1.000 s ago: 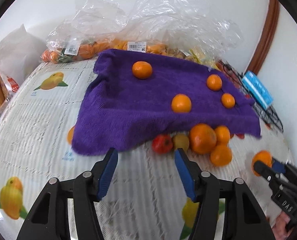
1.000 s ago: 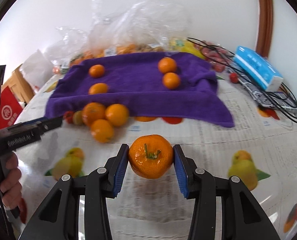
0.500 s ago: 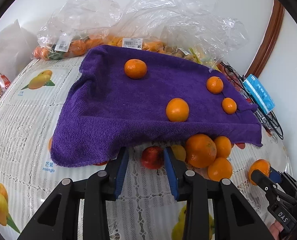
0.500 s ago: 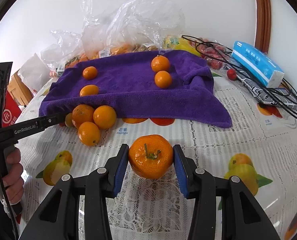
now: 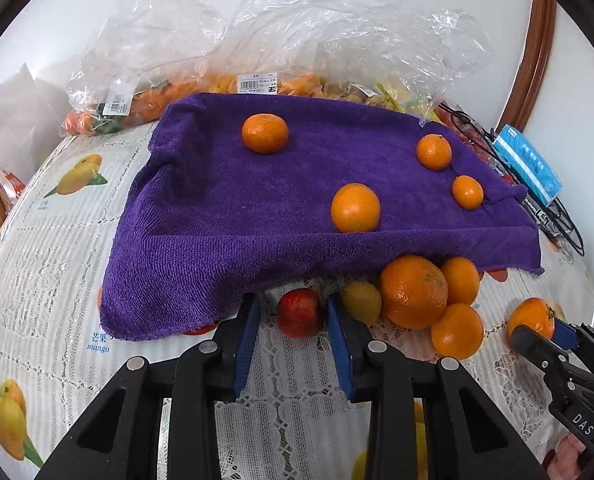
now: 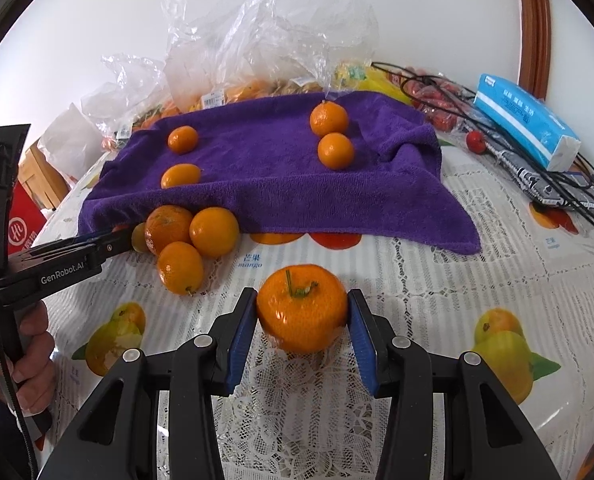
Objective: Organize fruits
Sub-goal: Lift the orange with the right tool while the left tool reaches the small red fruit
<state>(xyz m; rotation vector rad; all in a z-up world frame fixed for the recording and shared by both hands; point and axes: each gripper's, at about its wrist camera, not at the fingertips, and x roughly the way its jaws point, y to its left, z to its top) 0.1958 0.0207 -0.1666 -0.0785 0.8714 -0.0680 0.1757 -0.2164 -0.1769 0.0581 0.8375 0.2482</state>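
Closing in since the earlier frame, the left tongs [image 5: 293,316] have just been narrowing their jaws around the red fruit [image 5: 299,313] at the near hem of the purple towel [image 5: 225,216]; the towel and its four oranges now sit nearer in that view. Whether the blue pads [image 5: 246,340] actually press the red fruit cannot be told: it fills the gap between the tips, the right pad overlapping its edge, the left showing a thin strip of table beside it. Just right of it lie a yellow fruit [image 5: 361,302] and a cluster of three oranges [image 5: 413,297], all touching. The right tongs [image 6: 301,322] grip an orange [image 6: 301,308], stem up, both pads against its sides, over the lace-covered table [image 6: 437,280].

Only the left view shows the red fruit; in the right view the left tongs' black arm [image 6: 57,260] reaches in from the left and covers that spot, with a hand [image 6: 29,360] around its handle. Only the right view shows a small red fruit [image 6: 476,142] among black cables [image 6: 569,184] by the blue tissue pack [image 6: 525,120]. Both views show clear bags [image 5: 281,40] of fruit behind the towel
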